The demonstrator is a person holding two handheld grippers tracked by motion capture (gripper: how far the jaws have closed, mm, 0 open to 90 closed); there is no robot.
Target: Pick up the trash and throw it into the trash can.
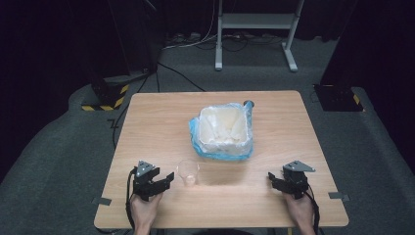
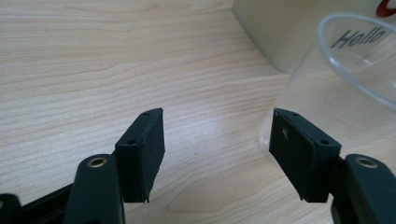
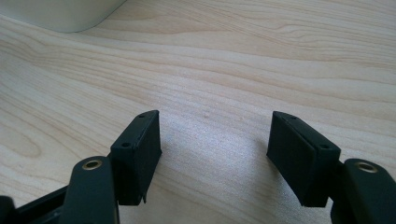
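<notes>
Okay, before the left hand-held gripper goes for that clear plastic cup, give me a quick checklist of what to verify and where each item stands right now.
1. Left hand-held gripper jaws open: ok, a wide gap with nothing between them.
2. Clear cup upright on the table: ok.
3. Cup lined up between the jaws: not ok; in the left gripper view it sits off to the right, by the right-side jaw.
4. Jaw touching the cup wall: cannot tell.
5. Room around the cup: ok, the lined white bin stands apart behind it.
6. Right hand-held gripper out of the way: ok, open over bare wood at the far side.
</notes>
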